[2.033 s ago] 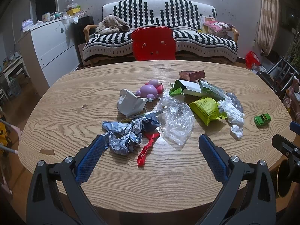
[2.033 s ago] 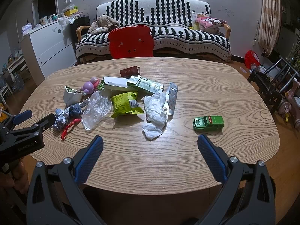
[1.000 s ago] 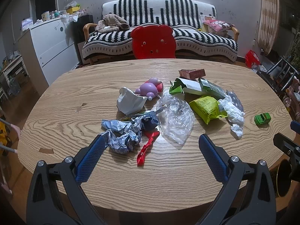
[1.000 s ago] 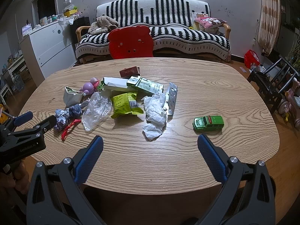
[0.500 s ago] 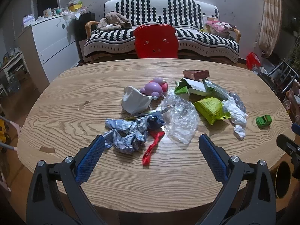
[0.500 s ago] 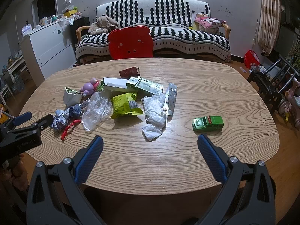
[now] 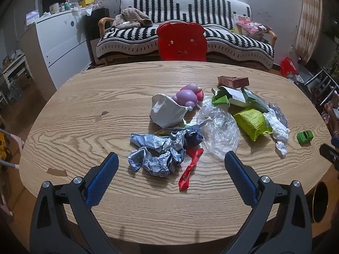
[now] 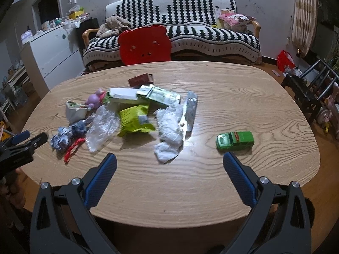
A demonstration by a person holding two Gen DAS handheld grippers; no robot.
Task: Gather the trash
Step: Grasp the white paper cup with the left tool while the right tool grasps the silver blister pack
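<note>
Left claw (image 7: 170, 162) hung spread wide above the near edge of the table (image 7: 84, 110), holding nothing. The crumpled foil wrapper (image 7: 156, 152) lay just ahead, between the blue pads and slightly toward the left one, w/ a twisted red strip (image 7: 190, 167) beside it on the right. Farther out: a clear plastic bag (image 7: 220, 131), a lime-green snack pouch (image 7: 252, 122), and a white crumpled tissue (image 7: 277, 131).

Right claw (image 8: 169, 164) was also spread and empty — the tissue (image 8: 169, 135) sat just ahead of it, nearly centred in the gap, and a green toy car (image 8: 235, 139) lay close to the right pad's tip.

Print on the pouch and on the green-and-white cartons (image 8: 148, 96) was too small to read.

Table was oval, pale wood w/ strong grain. Foil looked silvery-blue and creased; the bag was thin and wrinkled. A white paper cup (image 7: 167, 114), crushed, leaned by a purple plastic toy (image 7: 188, 95). A brown box (image 7: 233, 81) lay at the far side of the pile.
</note>
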